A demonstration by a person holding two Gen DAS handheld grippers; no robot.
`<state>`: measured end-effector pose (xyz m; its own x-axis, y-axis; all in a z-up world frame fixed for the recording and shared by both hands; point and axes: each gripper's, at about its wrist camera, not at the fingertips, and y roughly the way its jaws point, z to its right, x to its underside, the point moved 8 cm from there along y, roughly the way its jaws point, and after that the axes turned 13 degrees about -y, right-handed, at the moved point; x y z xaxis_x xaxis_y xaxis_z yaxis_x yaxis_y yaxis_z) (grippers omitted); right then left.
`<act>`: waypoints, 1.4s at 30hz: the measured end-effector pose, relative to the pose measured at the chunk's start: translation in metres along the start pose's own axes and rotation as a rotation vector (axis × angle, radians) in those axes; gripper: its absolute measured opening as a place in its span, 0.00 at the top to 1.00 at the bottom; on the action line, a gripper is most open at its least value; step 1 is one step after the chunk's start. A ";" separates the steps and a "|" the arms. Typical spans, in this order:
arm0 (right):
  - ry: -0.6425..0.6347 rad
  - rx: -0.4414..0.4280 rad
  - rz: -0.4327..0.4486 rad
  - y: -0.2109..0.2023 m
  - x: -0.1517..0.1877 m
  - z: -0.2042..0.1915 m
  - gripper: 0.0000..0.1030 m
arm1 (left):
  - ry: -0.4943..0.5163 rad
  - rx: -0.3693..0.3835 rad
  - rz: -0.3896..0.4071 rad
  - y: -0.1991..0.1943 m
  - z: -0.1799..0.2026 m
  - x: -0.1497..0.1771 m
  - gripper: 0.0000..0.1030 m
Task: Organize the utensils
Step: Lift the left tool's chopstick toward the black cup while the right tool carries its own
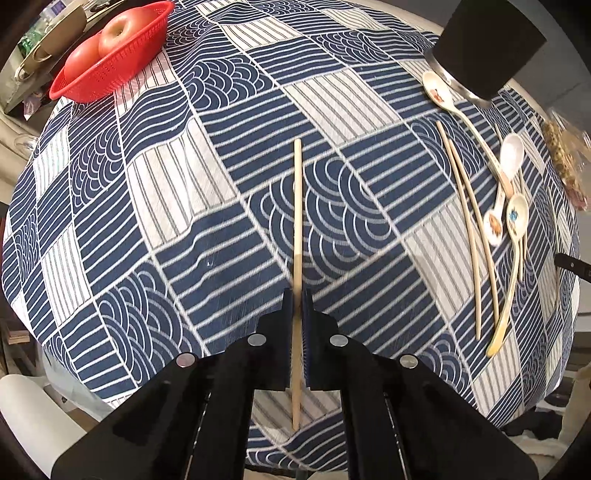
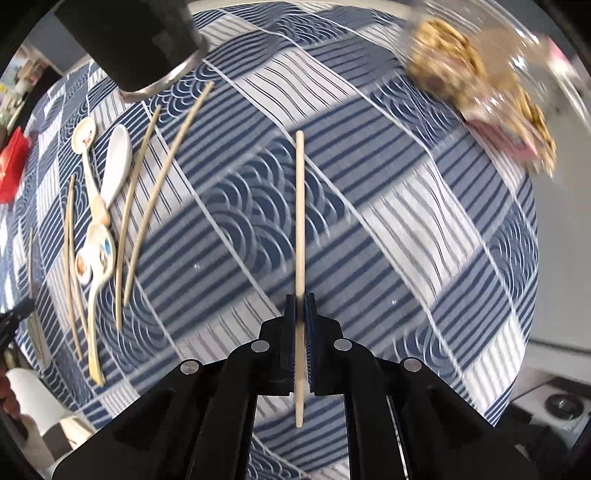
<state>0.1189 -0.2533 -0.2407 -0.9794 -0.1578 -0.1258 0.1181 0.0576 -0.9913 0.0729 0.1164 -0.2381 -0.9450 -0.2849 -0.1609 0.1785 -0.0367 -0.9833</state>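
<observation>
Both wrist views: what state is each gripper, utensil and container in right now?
Left gripper: shut on a chopstick.
Right gripper: shut on another chopstick.
Loose chopsticks: lying on the tablecloth.
Spoons: lying beside them.
Red basket: holding apples.

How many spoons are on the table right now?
4, clustered beside the loose chopsticks: a decorated spoon nearest the black container, a plain white spoon, an orange-print spoon and a blue-print spoon side by side. More could be hidden.
</observation>
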 end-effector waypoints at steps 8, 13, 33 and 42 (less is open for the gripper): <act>0.092 -0.099 0.081 -0.019 0.038 0.022 0.95 | -0.026 0.032 -0.009 -0.017 -0.016 0.033 0.95; 0.081 -0.125 0.176 -0.062 0.037 0.017 0.95 | 0.021 0.022 0.050 -0.042 -0.010 0.036 0.96; -0.169 -0.226 0.538 -0.210 -0.080 0.013 0.95 | 0.005 0.187 0.291 -0.141 0.078 -0.071 0.95; -0.305 -0.313 0.613 -0.251 -0.162 -0.002 0.95 | -0.006 0.292 0.406 -0.184 0.127 -0.112 0.95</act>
<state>0.2478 -0.2402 0.0281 -0.6591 -0.2704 -0.7017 0.5309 0.4936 -0.6889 0.1810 0.0331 -0.0285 -0.7821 -0.3371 -0.5240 0.6013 -0.1879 -0.7766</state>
